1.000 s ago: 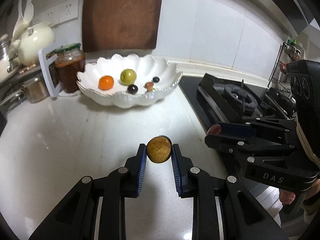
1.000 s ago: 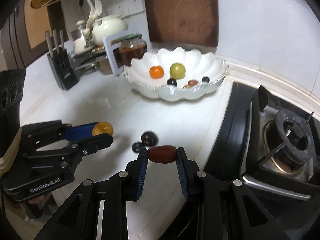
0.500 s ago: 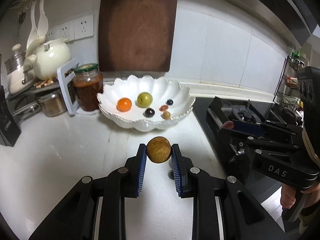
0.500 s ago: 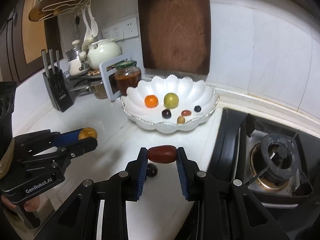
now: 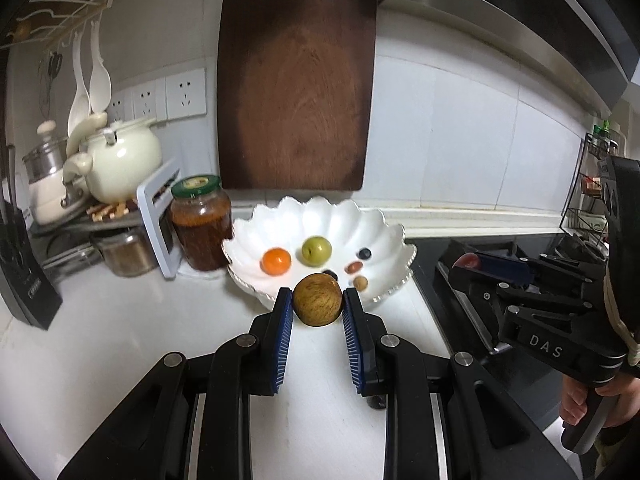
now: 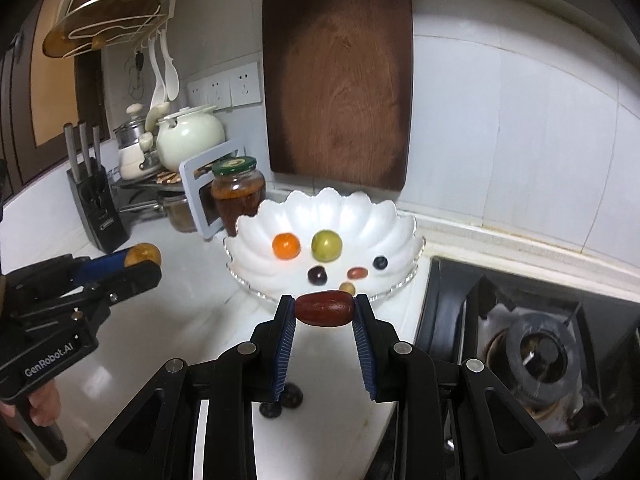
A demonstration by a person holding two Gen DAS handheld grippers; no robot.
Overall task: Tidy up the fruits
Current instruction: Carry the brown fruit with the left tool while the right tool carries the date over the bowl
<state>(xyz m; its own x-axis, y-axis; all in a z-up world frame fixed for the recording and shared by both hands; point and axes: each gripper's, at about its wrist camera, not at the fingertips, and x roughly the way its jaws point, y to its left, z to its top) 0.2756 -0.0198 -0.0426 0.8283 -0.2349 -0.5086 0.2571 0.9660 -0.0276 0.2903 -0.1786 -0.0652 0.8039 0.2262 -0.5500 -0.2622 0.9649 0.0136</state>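
My left gripper (image 5: 318,300) is shut on a round yellow-brown fruit (image 5: 318,299), held above the counter just short of the white scalloped bowl (image 5: 384,232). My right gripper (image 6: 325,309) is shut on a long dark-red date (image 6: 325,309), also in front of the bowl (image 6: 396,224). The bowl holds an orange fruit (image 6: 286,245), a green fruit (image 6: 326,245), a dark grape (image 6: 317,275), a blueberry (image 6: 380,262) and two small brownish fruits. Two dark grapes (image 6: 282,400) lie on the counter under my right gripper.
A jar with a green lid (image 6: 239,196) and a white stand (image 6: 196,196) are left of the bowl. A knife block (image 6: 98,208) and a teapot (image 6: 190,136) are farther left. A gas stove (image 6: 532,348) is at the right. A wooden cutting board (image 6: 340,80) hangs on the wall.
Both grippers have lifted and tilted up, each still holding its fruit; the bowl now sits lower and nearer, and the wall and cutting board fill more of the view.
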